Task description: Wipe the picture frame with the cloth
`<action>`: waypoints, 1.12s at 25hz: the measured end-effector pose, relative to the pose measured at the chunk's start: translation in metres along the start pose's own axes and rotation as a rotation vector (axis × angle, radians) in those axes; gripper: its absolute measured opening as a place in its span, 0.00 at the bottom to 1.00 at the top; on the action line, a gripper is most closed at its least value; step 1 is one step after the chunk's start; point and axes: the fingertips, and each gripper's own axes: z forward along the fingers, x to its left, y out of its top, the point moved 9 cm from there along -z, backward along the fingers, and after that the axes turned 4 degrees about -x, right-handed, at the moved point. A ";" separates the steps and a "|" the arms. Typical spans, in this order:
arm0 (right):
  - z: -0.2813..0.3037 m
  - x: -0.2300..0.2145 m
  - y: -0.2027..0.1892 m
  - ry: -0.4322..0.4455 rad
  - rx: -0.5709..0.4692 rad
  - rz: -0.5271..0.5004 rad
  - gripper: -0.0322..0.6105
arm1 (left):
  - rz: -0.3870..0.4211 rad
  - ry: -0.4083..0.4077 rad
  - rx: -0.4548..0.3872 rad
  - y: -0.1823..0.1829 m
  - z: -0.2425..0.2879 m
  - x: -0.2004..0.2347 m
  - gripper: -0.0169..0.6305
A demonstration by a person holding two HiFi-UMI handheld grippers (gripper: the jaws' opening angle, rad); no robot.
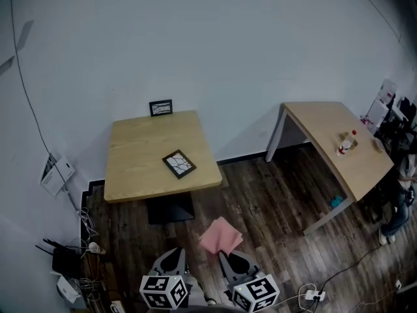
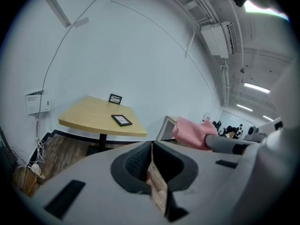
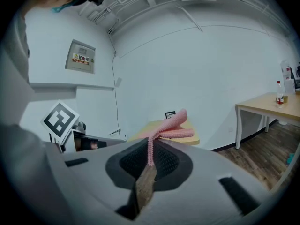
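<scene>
Head view: pink cloth (image 1: 221, 236), seemingly folded.

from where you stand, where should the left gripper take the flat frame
Likely the rim at its near corner, from the table's front: the frame lies flat, turned cornerwise near that edge. The left gripper is shut; open it first.

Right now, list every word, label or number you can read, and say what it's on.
Wall box sticker: red characters by a yellow triangle, too small to read.
Bottle label: too blurred to read.
Marker cubes: square patterns only, no words.
No text is legible.
</scene>
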 end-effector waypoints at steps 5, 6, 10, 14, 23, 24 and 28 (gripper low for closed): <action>0.048 -0.015 0.017 0.009 0.006 -0.024 0.06 | 0.005 0.003 -0.021 0.027 0.038 0.025 0.04; 0.059 -0.017 0.020 0.009 0.003 -0.026 0.06 | 0.003 0.005 -0.022 0.032 0.045 0.032 0.04; 0.101 -0.025 0.035 0.013 -0.002 -0.030 0.06 | 0.001 0.012 -0.010 0.053 0.072 0.058 0.04; 0.141 -0.027 0.050 0.032 0.008 -0.034 0.06 | -0.011 0.020 0.002 0.073 0.098 0.084 0.04; 0.222 -0.037 0.069 0.027 0.003 -0.037 0.06 | -0.013 0.006 0.023 0.109 0.147 0.135 0.04; 0.231 -0.038 0.070 0.026 -0.002 -0.038 0.06 | -0.012 0.003 0.025 0.112 0.153 0.140 0.04; 0.260 -0.041 0.070 0.022 -0.011 -0.041 0.06 | -0.008 -0.002 0.034 0.123 0.171 0.161 0.04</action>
